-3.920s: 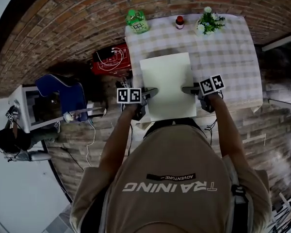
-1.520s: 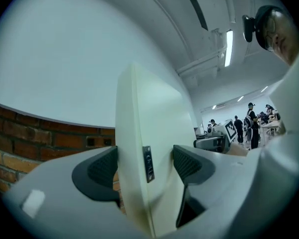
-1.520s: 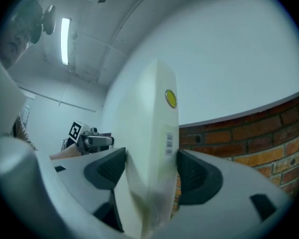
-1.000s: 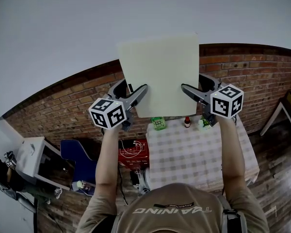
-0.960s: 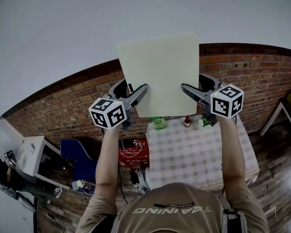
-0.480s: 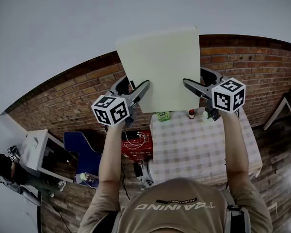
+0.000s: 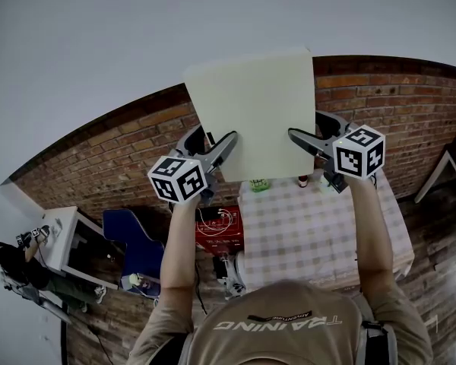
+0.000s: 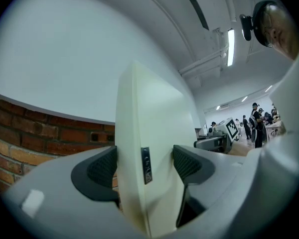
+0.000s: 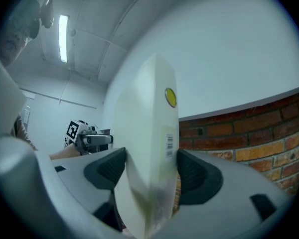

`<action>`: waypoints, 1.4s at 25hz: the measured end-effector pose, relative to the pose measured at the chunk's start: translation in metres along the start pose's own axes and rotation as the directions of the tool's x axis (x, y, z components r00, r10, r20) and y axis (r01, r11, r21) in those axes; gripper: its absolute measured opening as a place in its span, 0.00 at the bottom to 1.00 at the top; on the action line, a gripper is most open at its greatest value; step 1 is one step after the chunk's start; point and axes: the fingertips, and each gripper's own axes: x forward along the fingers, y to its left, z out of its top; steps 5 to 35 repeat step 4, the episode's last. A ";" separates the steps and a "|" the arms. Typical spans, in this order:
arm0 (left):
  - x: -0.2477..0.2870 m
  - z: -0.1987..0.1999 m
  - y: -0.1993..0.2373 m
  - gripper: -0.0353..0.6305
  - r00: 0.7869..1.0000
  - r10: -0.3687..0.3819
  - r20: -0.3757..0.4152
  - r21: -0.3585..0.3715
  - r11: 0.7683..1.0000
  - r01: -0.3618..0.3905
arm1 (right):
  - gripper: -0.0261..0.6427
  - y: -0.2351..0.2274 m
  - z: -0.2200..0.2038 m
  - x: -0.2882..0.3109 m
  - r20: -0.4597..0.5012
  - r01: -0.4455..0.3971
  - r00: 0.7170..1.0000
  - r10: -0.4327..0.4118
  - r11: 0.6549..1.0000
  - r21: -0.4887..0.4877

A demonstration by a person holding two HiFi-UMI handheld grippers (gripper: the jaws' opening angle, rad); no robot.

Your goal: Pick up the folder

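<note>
Two grips on the folder [image 7: 251,112]: my left gripper [image 7: 226,143] and right gripper [image 7: 296,137] pinch opposite edges so it won't twist, well above the table [image 7: 319,226].

The person's bare left forearm [image 7: 177,257] and right forearm [image 7: 368,234] stretch upward, side by side. The grey two-jaw left gripper [image 7: 228,141] and right gripper [image 7: 296,135] clamp opposite edges of a pale cream flat folder [image 7: 251,112].
</note>
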 end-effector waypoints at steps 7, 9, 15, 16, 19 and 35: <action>0.007 -0.003 -0.002 0.56 1.000 -0.010 0.000 -0.004 1.000 0.010 | 0.47 -0.005 -0.005 -0.003 0.001 0.017 1.000 -0.017 1.000 0.019; 0.007 -0.003 -0.002 0.56 1.000 -0.010 0.000 -0.004 1.000 0.010 | 0.47 -0.005 -0.005 -0.003 0.001 0.017 1.000 -0.017 1.000 0.019; 0.007 -0.003 -0.002 0.56 1.000 -0.010 0.000 -0.004 1.000 0.010 | 0.47 -0.005 -0.005 -0.003 0.001 0.017 1.000 -0.017 1.000 0.019; 0.007 -0.003 -0.002 0.56 1.000 -0.010 0.000 -0.004 1.000 0.010 | 0.47 -0.005 -0.005 -0.003 0.001 0.017 1.000 -0.017 1.000 0.019; 0.007 -0.003 -0.002 0.56 1.000 -0.010 0.000 -0.004 1.000 0.010 | 0.47 -0.005 -0.005 -0.003 0.001 0.017 1.000 -0.017 1.000 0.019; 0.007 -0.003 -0.002 0.56 1.000 -0.010 0.000 -0.004 1.000 0.010 | 0.47 -0.005 -0.005 -0.003 0.001 0.017 1.000 -0.017 1.000 0.019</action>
